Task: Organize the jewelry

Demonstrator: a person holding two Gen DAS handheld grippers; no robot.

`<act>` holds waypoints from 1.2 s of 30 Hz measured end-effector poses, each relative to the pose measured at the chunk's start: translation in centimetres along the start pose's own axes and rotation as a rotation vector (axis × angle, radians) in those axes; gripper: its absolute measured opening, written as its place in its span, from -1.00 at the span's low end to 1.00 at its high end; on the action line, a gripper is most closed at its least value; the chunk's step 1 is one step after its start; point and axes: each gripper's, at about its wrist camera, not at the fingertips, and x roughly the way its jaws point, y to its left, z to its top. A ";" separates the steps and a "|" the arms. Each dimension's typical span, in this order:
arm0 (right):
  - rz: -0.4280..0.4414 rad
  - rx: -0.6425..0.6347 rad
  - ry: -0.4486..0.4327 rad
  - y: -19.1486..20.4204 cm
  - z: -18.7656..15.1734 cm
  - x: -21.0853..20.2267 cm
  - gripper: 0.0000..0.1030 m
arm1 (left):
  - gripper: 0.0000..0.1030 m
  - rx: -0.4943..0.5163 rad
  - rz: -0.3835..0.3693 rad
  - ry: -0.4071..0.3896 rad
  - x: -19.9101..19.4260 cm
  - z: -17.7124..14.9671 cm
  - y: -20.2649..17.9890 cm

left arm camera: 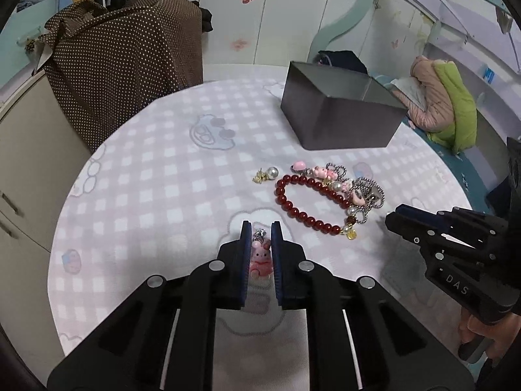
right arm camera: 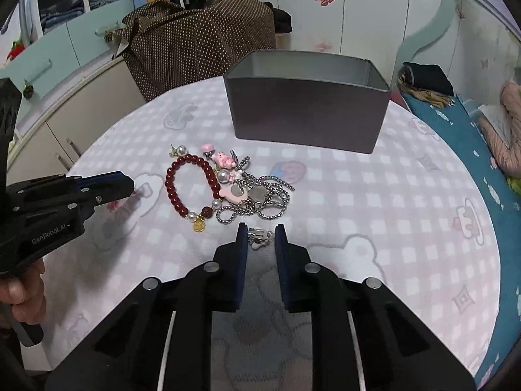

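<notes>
My left gripper [left arm camera: 262,228] is shut on a small pink bunny charm [left arm camera: 260,255], held just above the checked cloth [left arm camera: 156,195]. In the right wrist view it [right arm camera: 128,182] enters from the left. My right gripper [right arm camera: 260,229] is shut on a small silver clip earring [right arm camera: 260,238] at cloth level. It [left arm camera: 395,216] shows at the right edge of the left wrist view. Beyond both lies a jewelry pile: a red bead bracelet [right arm camera: 187,189], a silver ball chain [right arm camera: 267,202] with a heart tag, pink charms [right arm camera: 224,159] and a pearl earring [left arm camera: 272,172].
An open grey metal box [right arm camera: 306,117] stands at the far side of the round table, behind the pile. A brown dotted cloth [left arm camera: 123,55] drapes a cabinet at the back left. A bed with a blue sheet [right arm camera: 472,150] and jackets lies to the right. A person's hand [right arm camera: 19,296] grips the left handle.
</notes>
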 end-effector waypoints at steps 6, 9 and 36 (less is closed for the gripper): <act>0.022 0.010 -0.026 0.0 0.6 -1.9 -0.71 | -0.77 -0.005 -0.018 -0.030 -1.7 0.4 0.0; 0.034 0.010 -0.050 0.0 1.4 -3.0 -0.71 | -0.77 -0.002 -0.028 -0.049 -2.6 0.9 -0.2; -0.008 0.001 -0.184 -5.1 16.0 -5.2 -0.70 | -0.77 0.047 -0.200 -0.156 -2.0 19.0 -6.5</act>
